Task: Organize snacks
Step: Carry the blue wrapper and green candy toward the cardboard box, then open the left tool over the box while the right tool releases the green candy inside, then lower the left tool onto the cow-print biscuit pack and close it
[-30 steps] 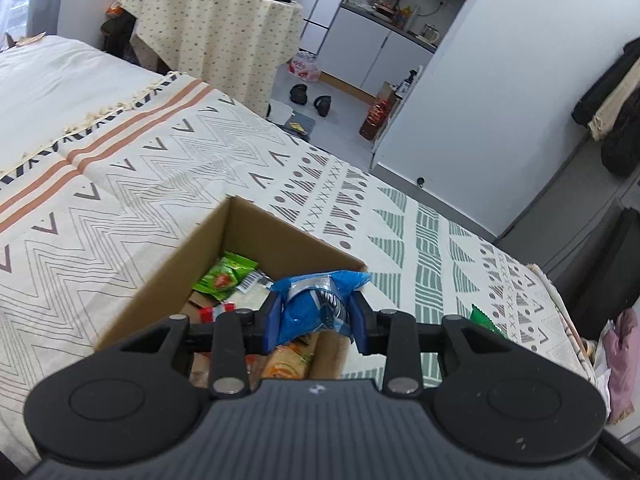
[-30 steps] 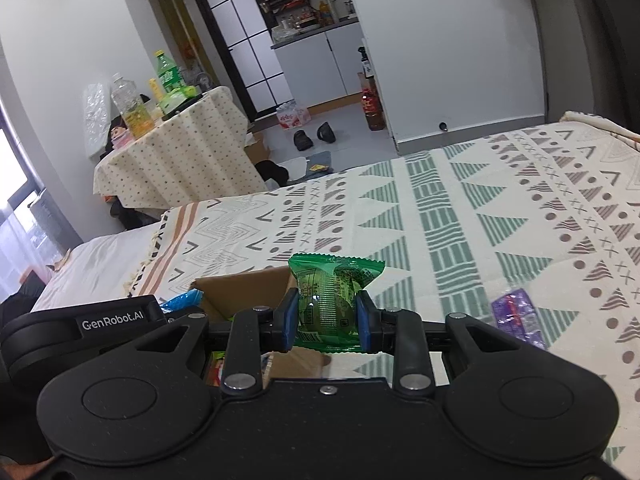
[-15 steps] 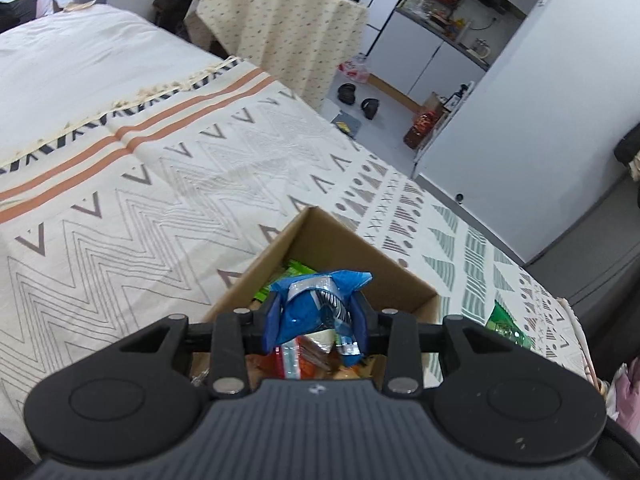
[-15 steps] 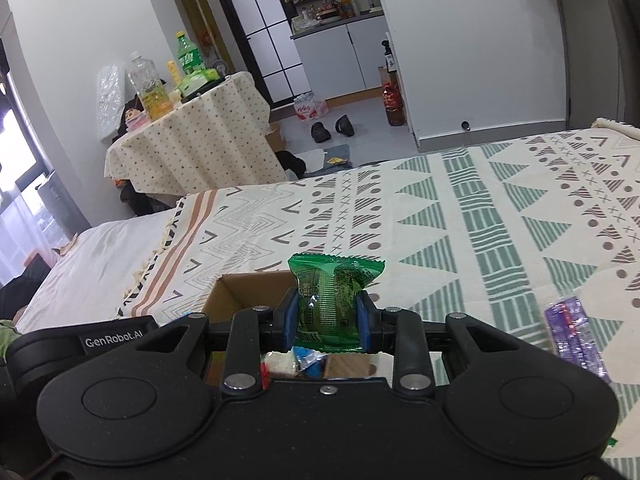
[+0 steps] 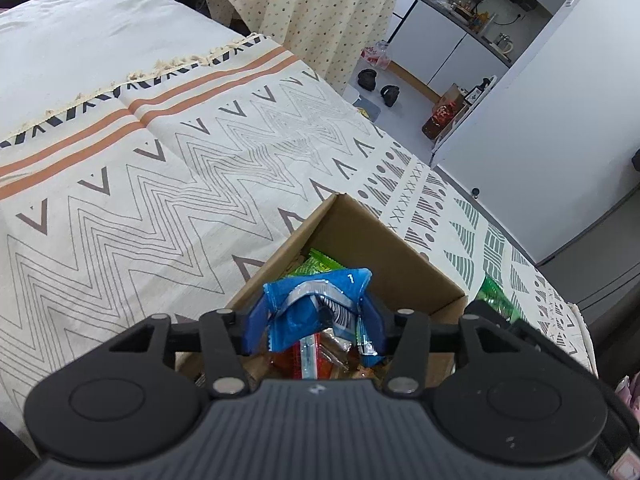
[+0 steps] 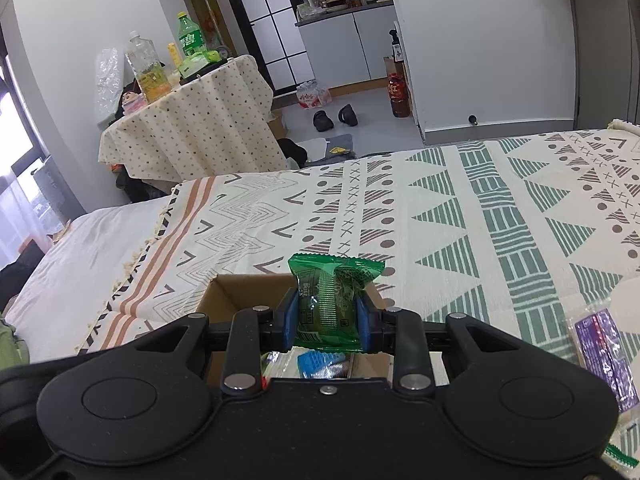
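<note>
Left gripper (image 5: 314, 326) is clamped on a blue snack packet (image 5: 320, 308): crinkled foil, a silver band across the upper face, barcode on the right side, its top edge flaring wide above the blue pads. The packet hangs over the open cardboard box (image 5: 384, 248), which sits at 12 o'clock from the tool. Inside the box lie a bright green wrapper (image 5: 320, 266) against the far left wall and a red-orange packet (image 5: 308, 362) directly below the held one; other wrappers there are too hidden to name. Right gripper (image 6: 327, 324) is closed tight on a green snack packet (image 6: 332, 300), held upright, glossy, with a crimped top seam and printed text on its left strip; it sits over the box's near right edge (image 6: 248, 288). In the right wrist view a blue ridged packet (image 6: 320, 360) shows in the box beneath it. A purple packet (image 6: 600, 344) lies on the bed at 3 o'clock, well apart from the box. The surface is a bed with a cream throw (image 5: 160, 184) patterned in grey zigzags, orange stripes and green triangles, fringed at its far edge over a plain white sheet (image 5: 80, 32). At 11 o'clock in the right wrist view stands a table under a dotted cloth (image 6: 192, 132) carrying a green soda bottle (image 6: 190, 38) and a clear bottle (image 6: 146, 66). At 12 o'clock, a pair of dark slippers (image 6: 334, 116) on grey floor, white kitchen cabinets (image 6: 352, 44) beyond.
</note>
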`<state>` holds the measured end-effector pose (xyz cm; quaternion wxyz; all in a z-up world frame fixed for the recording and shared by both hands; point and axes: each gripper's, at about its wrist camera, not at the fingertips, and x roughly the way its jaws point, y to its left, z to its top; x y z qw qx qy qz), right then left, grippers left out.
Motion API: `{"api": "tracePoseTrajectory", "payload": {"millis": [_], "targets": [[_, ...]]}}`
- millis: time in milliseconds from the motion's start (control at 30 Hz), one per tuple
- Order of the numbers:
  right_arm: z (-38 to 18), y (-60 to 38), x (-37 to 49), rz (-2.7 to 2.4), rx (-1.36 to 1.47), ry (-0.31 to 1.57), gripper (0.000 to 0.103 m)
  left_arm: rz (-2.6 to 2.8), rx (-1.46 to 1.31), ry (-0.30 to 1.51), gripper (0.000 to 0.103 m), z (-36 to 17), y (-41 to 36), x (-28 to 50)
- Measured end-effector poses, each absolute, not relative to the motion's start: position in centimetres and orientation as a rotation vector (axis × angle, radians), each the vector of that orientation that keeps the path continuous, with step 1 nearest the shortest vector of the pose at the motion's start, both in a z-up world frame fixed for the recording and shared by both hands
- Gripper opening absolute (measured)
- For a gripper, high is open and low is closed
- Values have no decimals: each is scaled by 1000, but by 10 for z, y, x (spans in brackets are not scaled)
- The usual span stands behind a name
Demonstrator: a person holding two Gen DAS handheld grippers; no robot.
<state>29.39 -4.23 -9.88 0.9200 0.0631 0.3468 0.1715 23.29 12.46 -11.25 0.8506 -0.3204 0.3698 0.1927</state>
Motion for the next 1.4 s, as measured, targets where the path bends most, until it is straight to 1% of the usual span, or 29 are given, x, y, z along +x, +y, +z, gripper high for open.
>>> {"api": "tracePoseTrajectory", "payload": {"millis": [133, 200, 367, 433, 500, 600, 867, 933, 1100, 1400], "targets": [[-99, -38, 299, 368, 132, 707, 32, 412, -674, 771, 62, -112, 126, 233], [-99, -39, 302, 360, 141, 709, 37, 415, -675, 768, 67, -112, 126, 233], [-100, -53, 299, 324, 160, 714, 39, 415, -666, 773, 69, -113, 124, 235], [-101, -60, 296, 308, 167, 723, 39, 413, -658, 772, 72, -112, 122, 235], [-102, -69, 293, 296, 176, 729, 39, 411, -648, 765, 80, -111, 119, 235], [-102, -84, 286, 273, 181, 733, 42, 396, -626, 761, 86, -109, 112, 237], [-103, -129, 272, 189, 207, 747, 47, 343, -576, 767, 87, -104, 88, 239], [-103, -141, 268, 174, 219, 748, 50, 328, -568, 769, 87, -104, 81, 240], [-101, -171, 257, 137, 229, 752, 51, 252, -524, 778, 87, -98, 57, 241], [-104, -216, 237, 70, 259, 759, 57, 140, -445, 777, 87, -91, 10, 241]]}}
